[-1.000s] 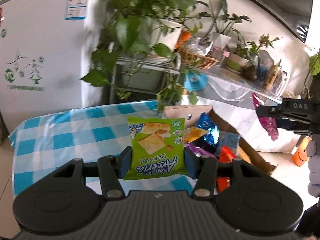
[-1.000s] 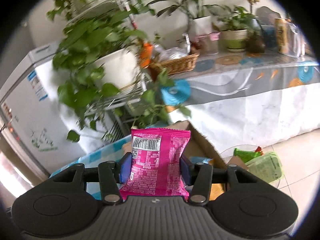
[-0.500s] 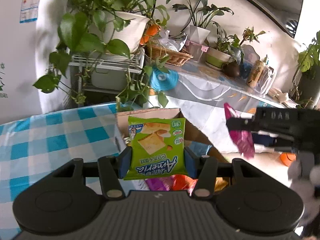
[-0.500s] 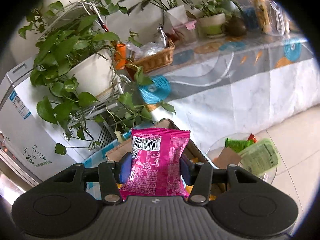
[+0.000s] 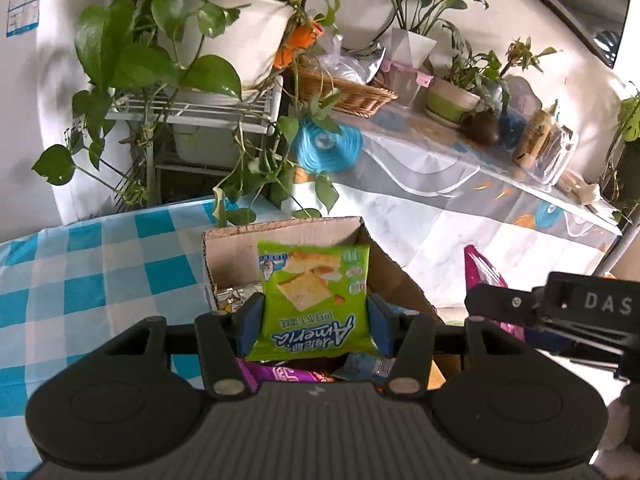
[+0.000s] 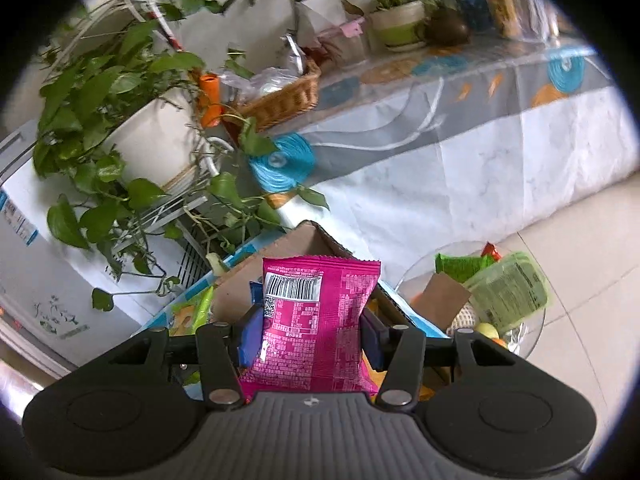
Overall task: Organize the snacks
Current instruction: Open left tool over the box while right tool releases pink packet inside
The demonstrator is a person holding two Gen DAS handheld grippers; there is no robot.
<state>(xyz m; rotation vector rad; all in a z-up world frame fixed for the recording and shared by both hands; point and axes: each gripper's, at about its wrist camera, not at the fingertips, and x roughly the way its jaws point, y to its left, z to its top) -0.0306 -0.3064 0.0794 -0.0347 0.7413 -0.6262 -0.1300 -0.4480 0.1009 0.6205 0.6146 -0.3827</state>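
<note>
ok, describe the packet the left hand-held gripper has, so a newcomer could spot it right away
Find the blue-and-white checked tablecloth, then the open cardboard box at its edge. Above the box, the left hand-held gripper grips a green snack packet, printed with crackers, unlike the plain pink packet to its right.

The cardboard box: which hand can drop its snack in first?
Probably left. The left gripper holds its green packet right over the cardboard box, while the right gripper with the pink packet sits nearer the box's edge.
</note>
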